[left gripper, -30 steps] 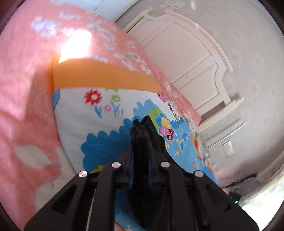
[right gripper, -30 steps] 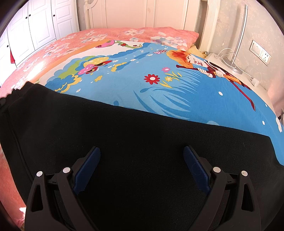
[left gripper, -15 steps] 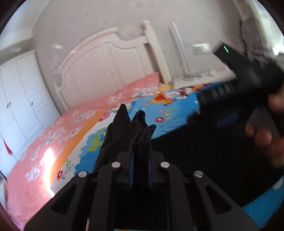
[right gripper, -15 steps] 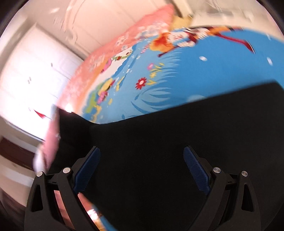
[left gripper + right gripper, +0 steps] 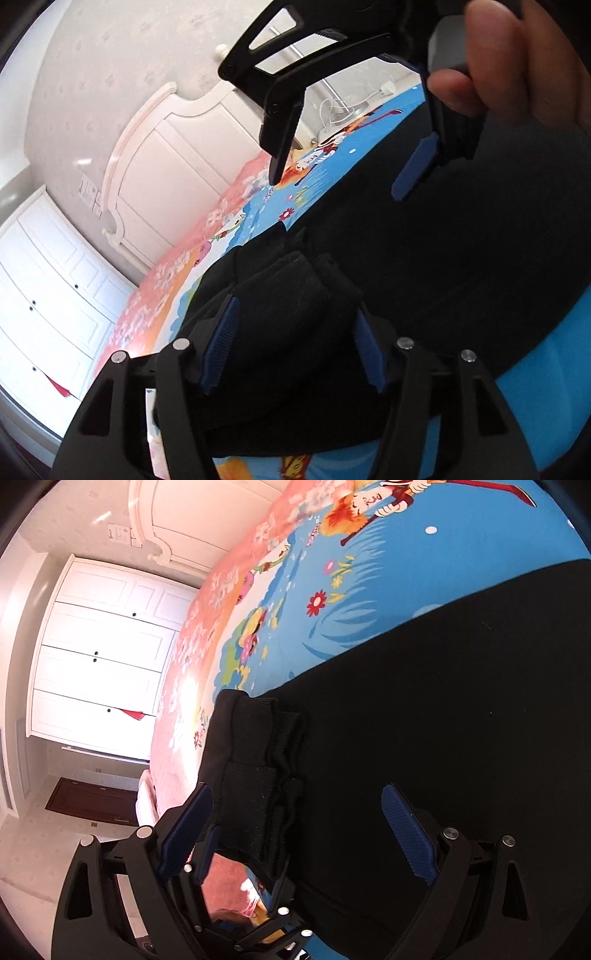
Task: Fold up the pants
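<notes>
Pants (image 5: 424, 266) folded on bed (image 5: 424, 602); left tongs (image 5: 291, 343) just opening, bunched cuffs between, unpinched; right tongs (image 5: 299, 827) apart.

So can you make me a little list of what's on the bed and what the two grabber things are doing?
bed cover: blue cartoon print with a pink border
pants: black pants lying flat on the bed
pants end: bunched ribbed cuffs laid over the flat part
left hand-held gripper: jaws just opened, cuffs between the pads but not pinched
right hand-held gripper: open above the pants
</notes>
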`<control>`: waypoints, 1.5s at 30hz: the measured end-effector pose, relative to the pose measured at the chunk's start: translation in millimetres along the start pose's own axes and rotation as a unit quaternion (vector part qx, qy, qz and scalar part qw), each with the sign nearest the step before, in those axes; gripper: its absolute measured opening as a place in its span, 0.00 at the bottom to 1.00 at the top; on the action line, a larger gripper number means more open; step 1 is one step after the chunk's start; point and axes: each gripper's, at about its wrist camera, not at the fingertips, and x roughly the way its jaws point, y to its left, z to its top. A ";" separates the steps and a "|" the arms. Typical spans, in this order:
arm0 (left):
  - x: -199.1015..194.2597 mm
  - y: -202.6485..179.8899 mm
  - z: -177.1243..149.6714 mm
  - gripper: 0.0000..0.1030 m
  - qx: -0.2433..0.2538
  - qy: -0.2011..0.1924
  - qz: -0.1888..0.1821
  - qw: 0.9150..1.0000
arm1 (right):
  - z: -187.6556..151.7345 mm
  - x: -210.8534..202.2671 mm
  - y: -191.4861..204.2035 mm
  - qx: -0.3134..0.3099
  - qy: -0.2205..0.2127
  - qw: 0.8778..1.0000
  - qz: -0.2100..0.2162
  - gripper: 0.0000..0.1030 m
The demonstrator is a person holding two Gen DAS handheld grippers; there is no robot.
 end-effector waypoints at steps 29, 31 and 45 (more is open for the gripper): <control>-17.8 24.0 23.7 0.11 0.022 -0.039 0.009 0.999 | 26.8 45.2 62.5 -0.082 0.067 0.994 0.019 0.22; -24.4 11.9 37.1 0.11 0.027 -0.058 0.008 0.998 | 26.1 9.7 53.2 -0.089 0.038 0.995 0.016 0.21; -27.9 -111.8 81.8 0.11 0.097 -0.101 -0.078 0.987 | 9.5 -63.9 -75.0 -0.040 -0.014 0.998 -0.036 0.20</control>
